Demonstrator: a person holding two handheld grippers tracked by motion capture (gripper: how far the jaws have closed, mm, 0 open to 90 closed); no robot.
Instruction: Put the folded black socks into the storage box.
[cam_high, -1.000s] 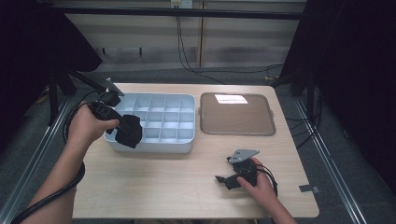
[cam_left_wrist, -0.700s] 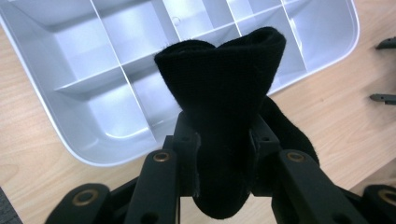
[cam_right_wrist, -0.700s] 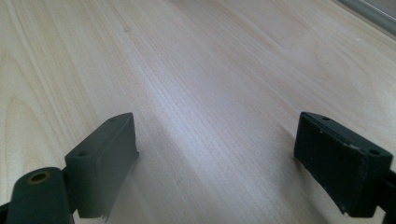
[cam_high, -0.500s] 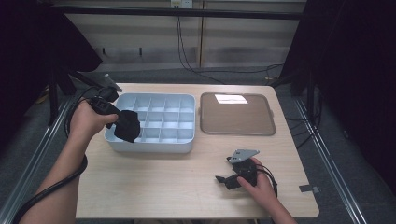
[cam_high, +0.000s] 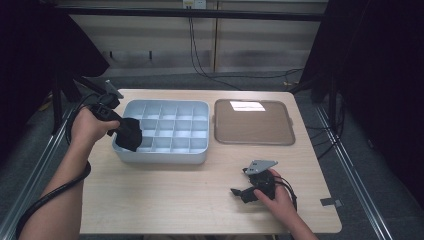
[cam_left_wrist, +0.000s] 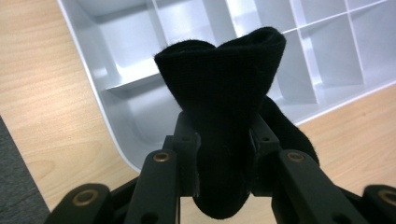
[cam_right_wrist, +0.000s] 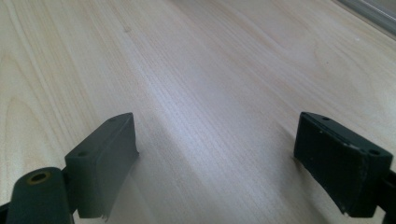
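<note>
A black rolled sock is pinched between the jaws of my left gripper, which is shut on it. It hangs over the near left corner of a light blue compartment tray. The compartments in sight hold nothing. My right gripper rests low over the bare wooden table near its front right, jaws wide open with nothing between them.
A brown flat tray lies to the right of the blue one, with a bright glare patch at its far edge. Cables trail from both grippers. A strip of tape sits at the table's right front edge.
My left gripper has carried the sock a little to the left and down, from over the tray's left compartments to its near left corner. The right gripper has stayed put.
</note>
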